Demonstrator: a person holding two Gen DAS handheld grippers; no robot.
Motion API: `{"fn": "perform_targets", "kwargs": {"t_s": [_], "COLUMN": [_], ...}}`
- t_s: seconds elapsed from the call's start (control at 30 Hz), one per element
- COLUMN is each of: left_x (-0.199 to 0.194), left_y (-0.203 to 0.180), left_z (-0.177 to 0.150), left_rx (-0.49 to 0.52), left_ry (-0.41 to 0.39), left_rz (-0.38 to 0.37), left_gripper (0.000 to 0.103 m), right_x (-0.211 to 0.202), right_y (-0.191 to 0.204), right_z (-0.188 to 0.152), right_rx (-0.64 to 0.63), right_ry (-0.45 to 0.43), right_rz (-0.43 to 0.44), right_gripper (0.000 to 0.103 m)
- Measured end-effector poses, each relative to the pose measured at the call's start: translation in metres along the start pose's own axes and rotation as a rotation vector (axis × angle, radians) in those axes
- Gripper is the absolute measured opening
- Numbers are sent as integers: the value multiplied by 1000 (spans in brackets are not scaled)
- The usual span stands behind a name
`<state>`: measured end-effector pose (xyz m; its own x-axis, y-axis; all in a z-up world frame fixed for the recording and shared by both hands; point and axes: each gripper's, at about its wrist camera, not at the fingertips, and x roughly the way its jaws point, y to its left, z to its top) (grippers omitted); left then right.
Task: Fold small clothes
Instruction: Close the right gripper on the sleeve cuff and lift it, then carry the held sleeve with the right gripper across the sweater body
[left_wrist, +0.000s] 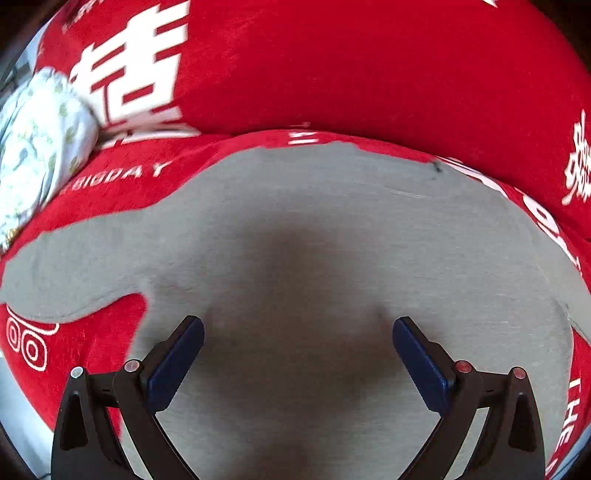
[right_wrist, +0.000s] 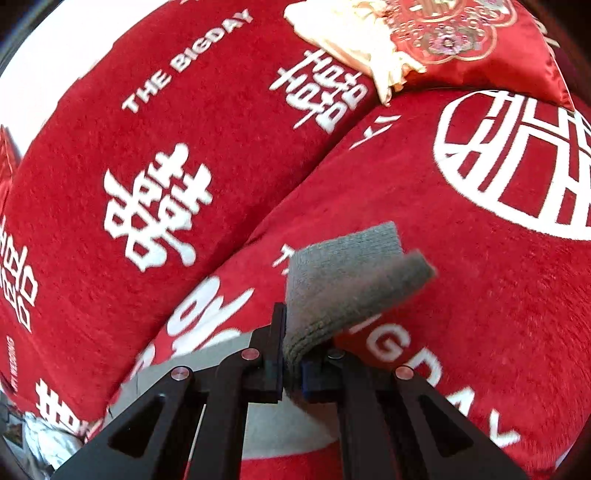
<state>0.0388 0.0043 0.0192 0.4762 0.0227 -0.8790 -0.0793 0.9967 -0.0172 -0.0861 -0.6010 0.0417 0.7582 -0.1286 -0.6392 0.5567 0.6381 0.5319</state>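
Note:
A flat grey garment (left_wrist: 332, 229) lies spread on the red sofa cover (left_wrist: 110, 188), filling the lower half of the left wrist view. My left gripper (left_wrist: 298, 325) hovers just above it, pointing steeply down, open, with nothing between its blue pads (left_wrist: 177, 362). In the right wrist view my right gripper (right_wrist: 291, 354) is shut on a ribbed grey end of the garment (right_wrist: 354, 273), which is lifted and curls over above the red seat. More of the grey fabric (right_wrist: 280, 424) shows below and behind the fingers.
A bundle of white patterned cloth (left_wrist: 40, 140) sits at the left against the red back cushion (left_wrist: 369, 74). In the right wrist view, a cream cloth (right_wrist: 343, 33) and a red satin embroidered pillow (right_wrist: 480, 44) lie at the far end of the seat (right_wrist: 480, 295).

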Motion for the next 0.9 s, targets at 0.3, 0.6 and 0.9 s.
{"fn": "perform_targets", "kwargs": {"t_s": [0.3,0.6,0.9], "left_x": [14,0,-13], "left_y": [26,39,55], "left_z": [-12,-17,-17], "left_rx": [31,20,-15], "left_ry": [-44,-14,-55], "left_rz": [-50,-124,-117], "left_gripper": [103,102,103], "right_x": [-15,-29,-25], "right_y": [97,186,259], "right_z": [-30,-62,-106], "right_rx": [-183,-288,-358], "right_ry": [44,23,39], "right_rz": [-57,-69,-46], "right_gripper": [6,6,6]}}
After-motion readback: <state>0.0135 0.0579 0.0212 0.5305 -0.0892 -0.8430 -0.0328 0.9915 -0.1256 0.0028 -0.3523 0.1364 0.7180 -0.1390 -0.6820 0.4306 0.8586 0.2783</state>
